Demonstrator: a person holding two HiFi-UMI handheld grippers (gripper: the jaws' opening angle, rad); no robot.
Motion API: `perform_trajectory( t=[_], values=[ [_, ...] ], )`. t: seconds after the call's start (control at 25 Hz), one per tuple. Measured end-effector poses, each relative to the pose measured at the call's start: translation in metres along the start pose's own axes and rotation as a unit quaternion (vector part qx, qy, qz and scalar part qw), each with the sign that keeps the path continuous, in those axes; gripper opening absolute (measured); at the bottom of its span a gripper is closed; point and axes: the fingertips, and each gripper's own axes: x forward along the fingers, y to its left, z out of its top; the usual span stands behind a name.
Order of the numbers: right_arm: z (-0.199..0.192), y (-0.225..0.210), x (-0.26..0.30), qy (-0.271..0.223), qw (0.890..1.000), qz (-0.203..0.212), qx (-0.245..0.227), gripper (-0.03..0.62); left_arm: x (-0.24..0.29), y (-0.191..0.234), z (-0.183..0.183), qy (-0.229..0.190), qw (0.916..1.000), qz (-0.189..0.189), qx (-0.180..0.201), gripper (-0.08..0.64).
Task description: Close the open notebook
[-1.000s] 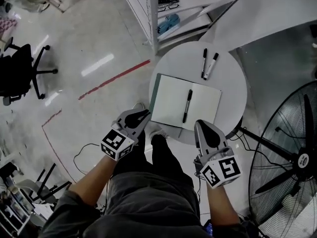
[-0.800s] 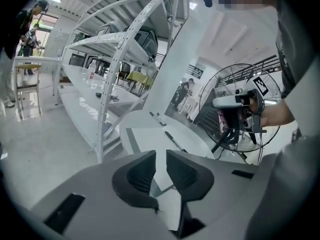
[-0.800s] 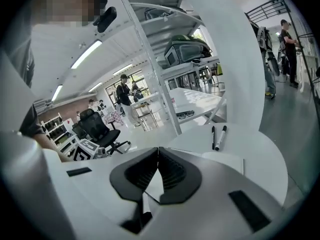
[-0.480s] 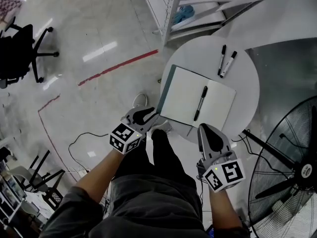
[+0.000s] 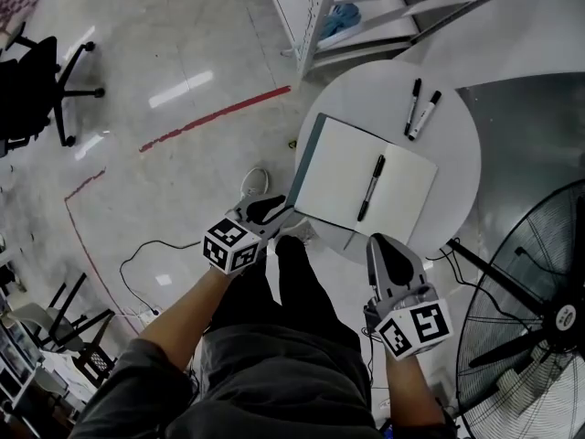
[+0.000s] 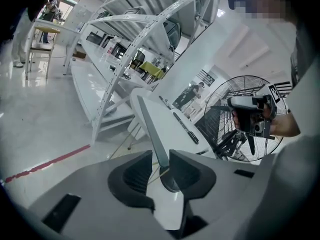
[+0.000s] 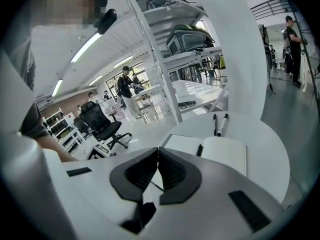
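Table bears one notebook, one pen, two markers.

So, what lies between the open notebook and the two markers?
Nothing: only bare tabletop separates the notebook from the markers, shown in the head view.

The notebook shows matt white paper pages, and the pen on it looks like black plastic. The table is smooth and white with a dull sheen. The floor is glossy and mirrors the lights, and the fan has a thin metal-wire grille.
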Motion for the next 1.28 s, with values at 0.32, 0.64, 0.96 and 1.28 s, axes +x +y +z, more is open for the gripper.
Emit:
perform_trajectory(
  t=[0.32,0.64,0.96,1.28],
  values=[
    [-0.004,-0.003,-0.004,-0.001,1.0,-0.003,0.007,0.02,0.005,0.0,-0.005,0.011,0.9996,-0.016,-0.021,0.1],
    [0.002,-0.012,-0.012,-0.011,1.0,-0.007,0.013,0.02,0.002,-0.005,0.0,0.015,0.9992,-0.017,-0.033,0.021],
    [0.021,-0.015,-0.027,-0.037,0.999,-0.01,0.017,0.02,-0.022,-0.046,0.035,-0.011,0.9993,-0.034,0.007,0.02],
    [0.035,-0.034,-0.056,-0.072,0.996,-0.033,0.041,0.02,-0.024,-0.116,0.07,-0.016,0.994,-0.086,0.066,0.018]
  ],
)
